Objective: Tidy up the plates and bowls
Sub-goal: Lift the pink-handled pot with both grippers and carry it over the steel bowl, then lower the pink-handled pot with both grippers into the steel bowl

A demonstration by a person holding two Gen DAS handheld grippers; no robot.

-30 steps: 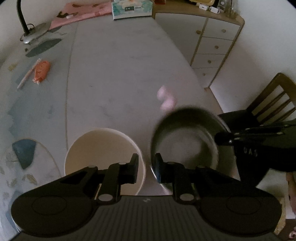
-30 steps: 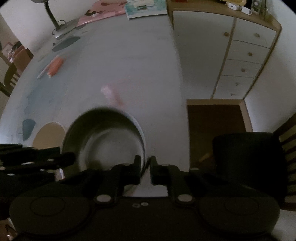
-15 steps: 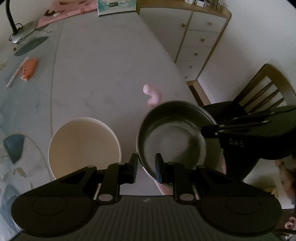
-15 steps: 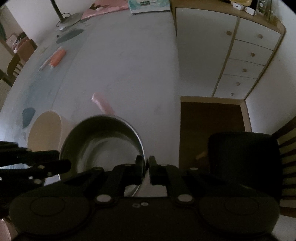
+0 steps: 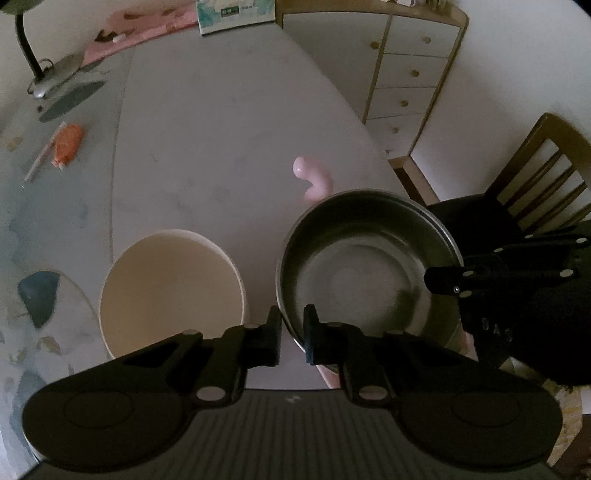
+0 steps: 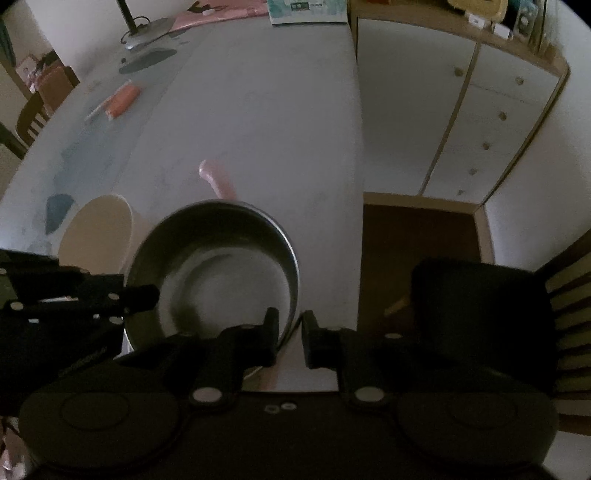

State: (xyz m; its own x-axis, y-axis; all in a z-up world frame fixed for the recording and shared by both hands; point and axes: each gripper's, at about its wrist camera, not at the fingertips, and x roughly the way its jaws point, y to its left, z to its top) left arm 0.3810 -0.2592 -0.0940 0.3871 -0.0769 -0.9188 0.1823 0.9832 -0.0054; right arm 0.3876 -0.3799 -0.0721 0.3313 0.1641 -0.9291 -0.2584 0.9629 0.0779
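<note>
Steel bowl (image 5: 365,266), cream bowl (image 5: 170,288) beside, perhaps touching.

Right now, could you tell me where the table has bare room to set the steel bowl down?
The widest bare stretch of table runs from the pink handle up to the tissue box. The left side holds an orange packet and lamp base. The near edge is crowded: cream bowl, steel bowl, and both grippers on its rim.
</note>
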